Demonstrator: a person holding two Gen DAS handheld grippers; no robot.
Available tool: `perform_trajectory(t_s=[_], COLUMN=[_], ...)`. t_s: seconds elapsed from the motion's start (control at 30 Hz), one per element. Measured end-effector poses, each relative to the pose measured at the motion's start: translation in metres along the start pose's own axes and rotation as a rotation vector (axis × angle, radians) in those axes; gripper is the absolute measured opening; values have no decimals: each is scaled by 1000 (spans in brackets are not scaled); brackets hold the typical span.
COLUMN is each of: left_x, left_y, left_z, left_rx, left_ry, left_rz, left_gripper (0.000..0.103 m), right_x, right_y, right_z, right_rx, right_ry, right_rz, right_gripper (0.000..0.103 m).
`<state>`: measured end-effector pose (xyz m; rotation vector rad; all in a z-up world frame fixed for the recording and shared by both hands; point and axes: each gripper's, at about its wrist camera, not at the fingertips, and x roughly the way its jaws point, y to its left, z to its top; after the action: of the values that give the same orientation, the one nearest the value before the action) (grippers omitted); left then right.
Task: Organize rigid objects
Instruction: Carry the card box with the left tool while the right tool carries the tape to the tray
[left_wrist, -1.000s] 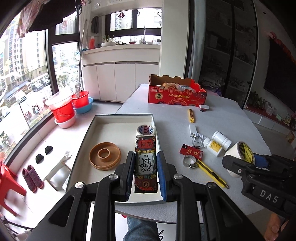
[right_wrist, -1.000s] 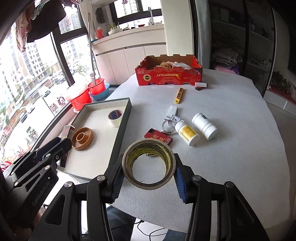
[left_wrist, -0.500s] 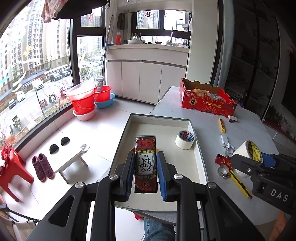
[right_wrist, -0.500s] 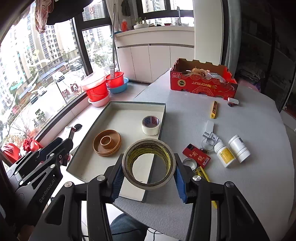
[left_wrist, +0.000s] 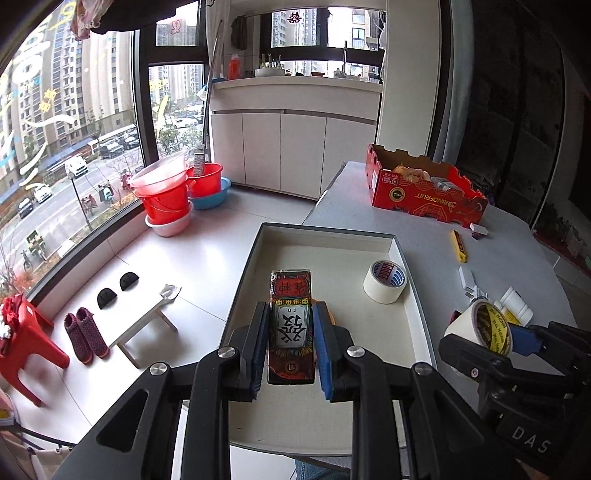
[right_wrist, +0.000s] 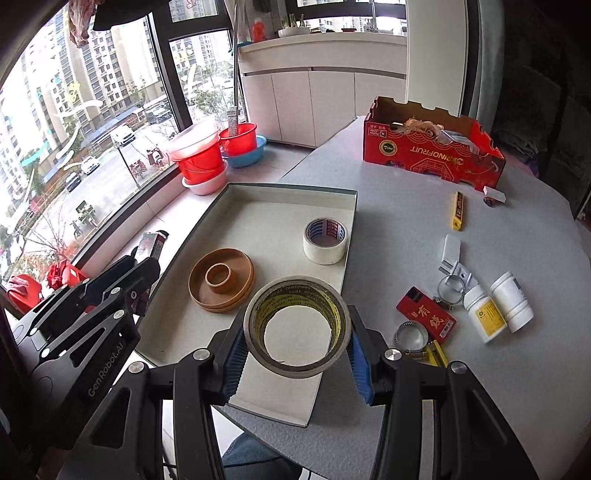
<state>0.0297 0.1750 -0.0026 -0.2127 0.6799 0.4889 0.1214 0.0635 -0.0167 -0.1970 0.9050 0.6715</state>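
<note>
- Now the left gripper (left_wrist: 290, 347) is clamped on a red card box (left_wrist: 291, 325) over the tray (right_wrist: 343, 236).
- Meanwhile the right gripper (right_wrist: 297, 345) squeezes a tape roll (right_wrist: 297, 326) above the tray's near end.
- Risk: set down carelessly, the roll could land on the tray rim and tip out, or knock the brown dish (right_wrist: 221, 279).

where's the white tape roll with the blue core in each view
Left wrist: white tape roll lies in the tray, right of centre, near its right wall.
Right wrist: white tape roll centre, by the same wall.
Shared landmark: red fruit box.
</note>
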Motion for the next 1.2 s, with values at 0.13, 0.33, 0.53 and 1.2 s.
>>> perform_trajectory(t_s=[0.13,0.33,0.53,1.2], left_x=[15,42,73,132], left_y=[-4,-4,-1,-8], left_z=[13,28,34,47], left_rx=[9,14,6,30], left_ry=[2,23,68,144], left_rz=[2,11,27,21], left_gripper=[26,26,26,26], right_x=[11,26,42,83], right_y=[-3,-3,-1,12], right_z=[4,8,11,21], right_rx=[4,-3,-19,-69], right_ry=[15,40,64,125], right_rz=[9,23,31,44], right_gripper=[50,50,50,50])
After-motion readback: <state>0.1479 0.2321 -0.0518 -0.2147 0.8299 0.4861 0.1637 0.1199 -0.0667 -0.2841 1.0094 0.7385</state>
